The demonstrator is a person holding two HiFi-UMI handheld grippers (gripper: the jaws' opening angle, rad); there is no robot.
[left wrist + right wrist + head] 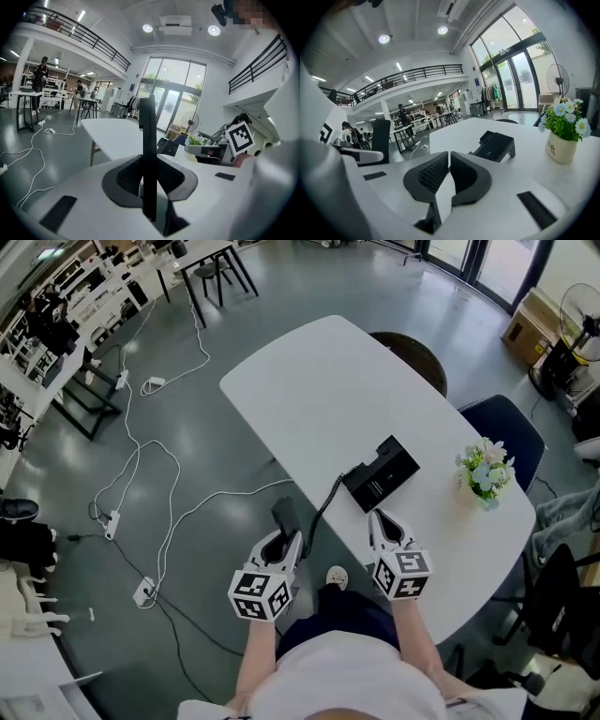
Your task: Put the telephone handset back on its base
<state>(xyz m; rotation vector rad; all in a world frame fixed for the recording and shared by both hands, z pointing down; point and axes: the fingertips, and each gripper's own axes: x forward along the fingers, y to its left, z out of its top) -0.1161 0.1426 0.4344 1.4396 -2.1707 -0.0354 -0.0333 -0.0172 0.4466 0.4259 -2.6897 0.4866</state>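
The black telephone base stands on the white oval table, also in the left gripper view and the right gripper view. Its coiled cord runs off the near edge to the black handset. My left gripper is shut on the handset, which stands upright between its jaws, just off the table's near-left edge. My right gripper hovers over the near edge in front of the base, its jaws shut with nothing between them. The held handset shows at the left of the right gripper view.
A small pot of flowers stands on the table right of the base. Two chairs sit at the far right side. Cables and power strips trail over the grey floor on the left.
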